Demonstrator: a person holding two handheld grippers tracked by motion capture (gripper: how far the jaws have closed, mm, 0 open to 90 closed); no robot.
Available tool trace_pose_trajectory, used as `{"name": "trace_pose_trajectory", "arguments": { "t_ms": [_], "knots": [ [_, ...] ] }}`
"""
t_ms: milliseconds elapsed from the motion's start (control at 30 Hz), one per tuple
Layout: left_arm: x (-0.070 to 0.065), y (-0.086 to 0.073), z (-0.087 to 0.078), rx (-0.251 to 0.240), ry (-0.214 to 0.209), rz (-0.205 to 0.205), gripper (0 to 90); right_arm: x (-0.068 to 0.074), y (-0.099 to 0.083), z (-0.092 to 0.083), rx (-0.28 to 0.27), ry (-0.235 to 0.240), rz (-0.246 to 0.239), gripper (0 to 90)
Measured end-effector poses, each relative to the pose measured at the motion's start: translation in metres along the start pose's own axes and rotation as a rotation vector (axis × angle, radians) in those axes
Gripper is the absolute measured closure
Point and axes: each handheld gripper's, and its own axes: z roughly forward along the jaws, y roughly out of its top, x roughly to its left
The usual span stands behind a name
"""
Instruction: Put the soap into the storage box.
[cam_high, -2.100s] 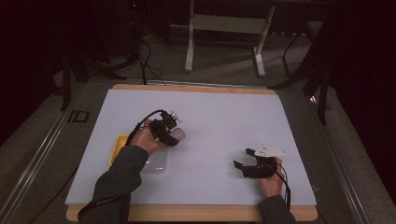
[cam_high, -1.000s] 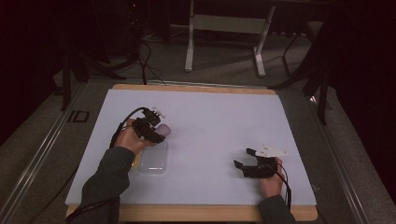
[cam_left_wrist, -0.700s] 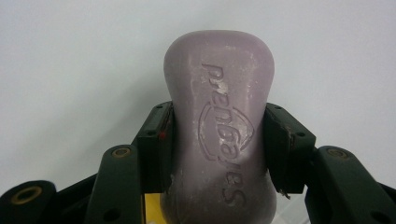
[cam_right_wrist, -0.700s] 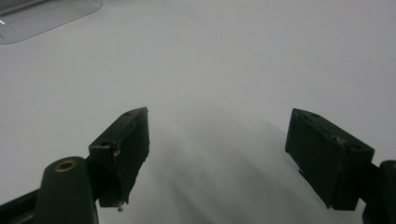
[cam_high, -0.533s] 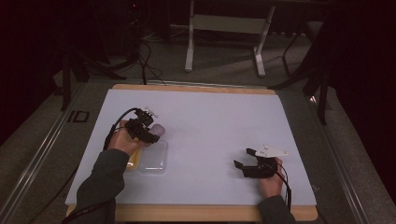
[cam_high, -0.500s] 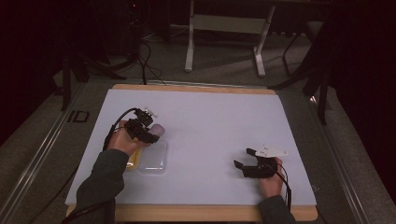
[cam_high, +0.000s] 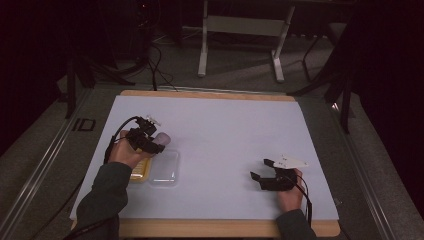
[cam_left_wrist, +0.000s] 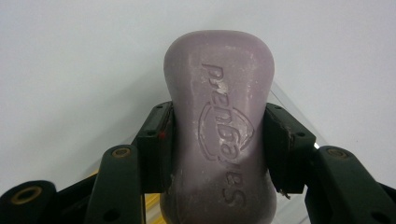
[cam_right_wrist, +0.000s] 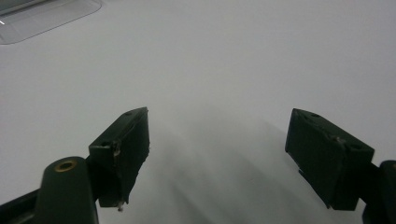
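Observation:
A pale purple bar of soap (cam_left_wrist: 218, 126) with raised lettering is clamped between the two black jaws of my left gripper (cam_left_wrist: 218, 149). In the high view this gripper (cam_high: 150, 142) holds the soap (cam_high: 163, 138) at the table's left, just above the far edge of a clear plastic box (cam_high: 165, 168). A yellow piece (cam_high: 137, 173) lies against the box's left side, partly under the hand. My right gripper (cam_high: 263, 173) rests at the front right of the white table, jaws wide apart with nothing between them (cam_right_wrist: 217, 154).
The white mat (cam_high: 235, 135) covers a wooden-edged table (cam_high: 210, 94). A corner of the clear box (cam_right_wrist: 42, 16) shows at the top left of the right gripper view. Dark floor, cables and a metal stand (cam_high: 242, 30) lie beyond the far edge.
My left gripper carried the soap leftward and slightly away, then settled over the clear box's far-left edge. The right gripper has stayed put and open.

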Motion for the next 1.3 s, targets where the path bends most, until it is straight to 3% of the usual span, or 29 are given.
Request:
{"name": "trace_pose_trajectory", "arguments": {
  "t_ms": [533,1300],
  "knots": [
    [0.005,-0.007,-0.004,-0.011,0.008,-0.027,49.2,0.000,0.000,-0.001,-0.003,0.002,0.003,21.1],
    [0.020,-0.035,-0.012,-0.019,0.027,-0.108,49.2,0.000,0.000,0.000,-0.002,0.002,0.001,21.1]
  ]
}}
